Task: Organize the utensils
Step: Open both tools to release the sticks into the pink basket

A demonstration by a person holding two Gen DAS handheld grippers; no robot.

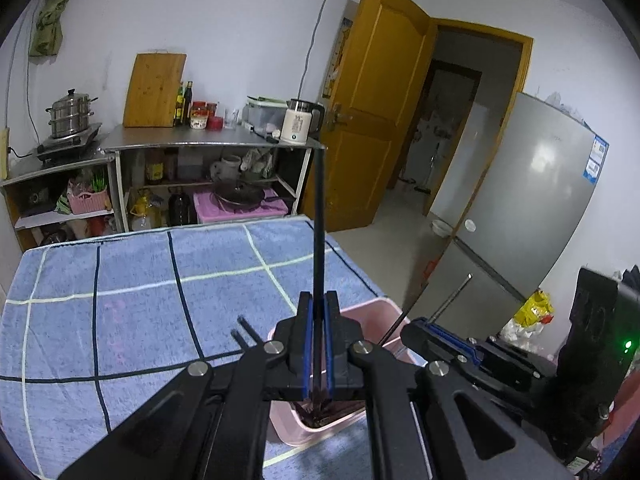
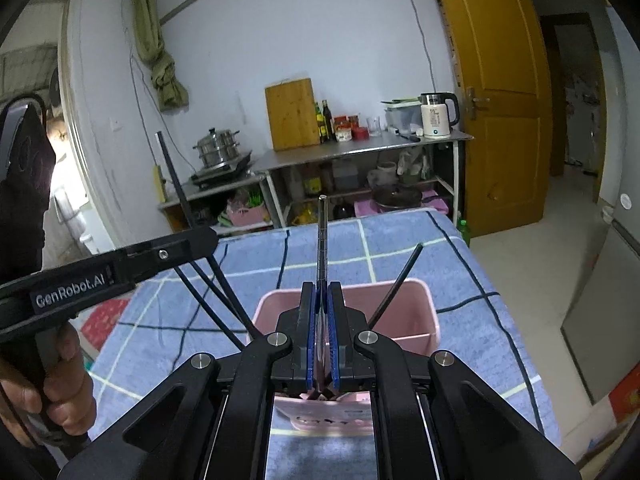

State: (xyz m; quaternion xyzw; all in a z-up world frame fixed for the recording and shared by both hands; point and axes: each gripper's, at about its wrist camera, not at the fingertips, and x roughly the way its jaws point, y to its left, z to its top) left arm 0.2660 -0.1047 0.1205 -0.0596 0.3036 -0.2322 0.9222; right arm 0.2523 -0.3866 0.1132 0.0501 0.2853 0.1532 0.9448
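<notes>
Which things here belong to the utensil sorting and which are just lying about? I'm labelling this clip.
Job:
slim black chopstick, in left gripper
ridged metal chopstick, in right gripper
pink plastic bin

Lying about:
white electric kettle
wooden cutting board
steel steamer pot

Black chopsticks (image 2: 394, 288) in pink bin (image 2: 424, 316)

Kettle (image 1: 299, 121) + chopping board (image 1: 154, 90) on steel shelf (image 1: 200, 140); fridge (image 1: 532, 216) rt.

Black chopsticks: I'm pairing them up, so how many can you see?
4 black chopsticks: one clamped in the left gripper, two leaning over the pink bin's left rim, one leaning right. Others may hide inside.
</notes>
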